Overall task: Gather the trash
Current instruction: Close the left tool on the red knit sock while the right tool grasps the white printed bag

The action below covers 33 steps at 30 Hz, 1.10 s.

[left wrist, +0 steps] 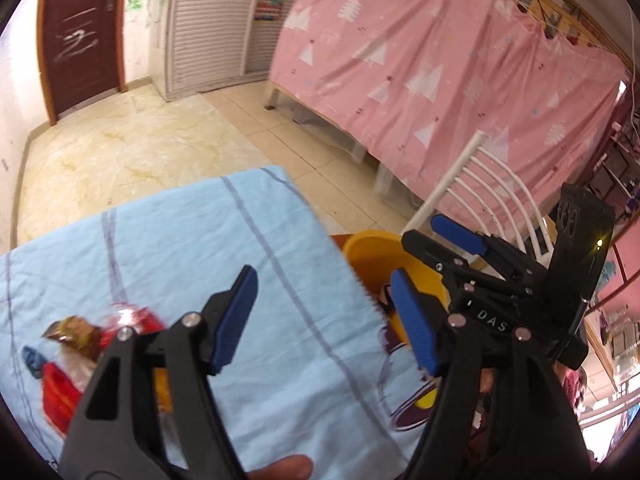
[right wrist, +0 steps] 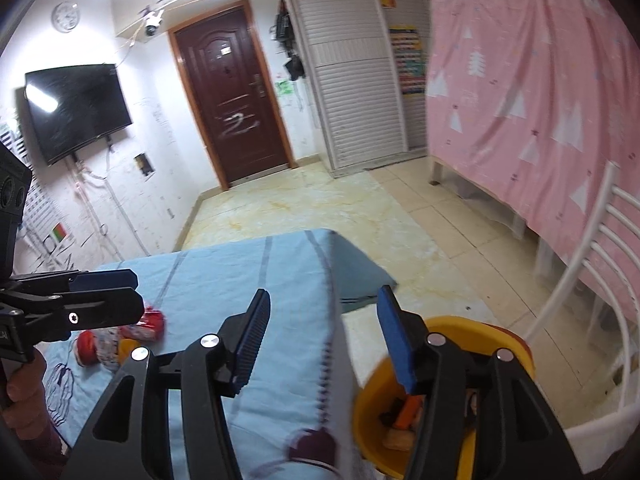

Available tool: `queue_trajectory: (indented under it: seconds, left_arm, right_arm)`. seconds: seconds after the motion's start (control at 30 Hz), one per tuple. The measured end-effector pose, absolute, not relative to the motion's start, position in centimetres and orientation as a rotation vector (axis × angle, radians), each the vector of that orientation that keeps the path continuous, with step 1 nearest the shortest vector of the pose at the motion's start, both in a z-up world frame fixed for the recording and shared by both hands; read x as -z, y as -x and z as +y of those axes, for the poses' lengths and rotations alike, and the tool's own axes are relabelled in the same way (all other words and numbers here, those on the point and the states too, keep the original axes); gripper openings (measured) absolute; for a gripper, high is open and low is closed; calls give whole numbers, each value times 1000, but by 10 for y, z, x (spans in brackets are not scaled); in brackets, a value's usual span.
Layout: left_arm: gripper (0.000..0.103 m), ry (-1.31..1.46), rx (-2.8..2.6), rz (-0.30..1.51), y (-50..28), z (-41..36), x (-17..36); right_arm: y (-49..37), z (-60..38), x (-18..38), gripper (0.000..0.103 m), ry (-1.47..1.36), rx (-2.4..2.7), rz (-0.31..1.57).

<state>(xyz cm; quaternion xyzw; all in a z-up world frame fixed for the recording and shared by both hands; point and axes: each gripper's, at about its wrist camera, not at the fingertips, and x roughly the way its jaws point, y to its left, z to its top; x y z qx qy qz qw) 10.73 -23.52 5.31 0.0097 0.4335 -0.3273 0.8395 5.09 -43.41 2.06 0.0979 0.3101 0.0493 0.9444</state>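
Note:
Several crumpled wrappers, red, gold and white [left wrist: 76,344], lie on the light blue tablecloth [left wrist: 180,248]; they show in the right wrist view too [right wrist: 132,332]. A yellow bin [right wrist: 372,412] stands beside the table's right edge with trash pieces inside [right wrist: 404,420]; its rim shows in the left wrist view [left wrist: 376,248]. My left gripper [left wrist: 324,316] is open and empty above the cloth, right of the wrappers. My right gripper [right wrist: 324,340] is open and empty over the table edge and the bin. It also shows in the left wrist view [left wrist: 432,256].
A white slatted chair [right wrist: 592,264] stands right of the bin. A bed draped in a pink sheet [right wrist: 540,100] runs along the right. Tiled floor [right wrist: 304,208] leads to a brown door [right wrist: 232,96] and white louvred wardrobe [right wrist: 352,80]. A TV [right wrist: 76,108] hangs left.

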Motion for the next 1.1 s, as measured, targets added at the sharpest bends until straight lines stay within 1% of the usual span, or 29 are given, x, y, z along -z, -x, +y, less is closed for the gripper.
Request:
queue_trajectory:
  seconds: [0.23,0.57,0.7,0.83,1.1]
  left_arm:
    - [67,34,605,899,-115,-181,-56]
    - [68,80,443,881,-114,-97,-52]
    - [69,103,407,886,-111,-73,-49]
    - [72,109,386,885,-107,-55,-46]
    - [72,30,324,911,-92,-30,-24]
  right_arm:
    - [-72,-385,-25,50,-162,-192,647]
    - [-79,-321,-27,50,-126,-338,661]
    - [-77,-297,-29,51,-117,-395,666]
    - [-75,-271,-28,55,-87,-440,679]
    - [-71,-230,-20,58,-38,-522,710]
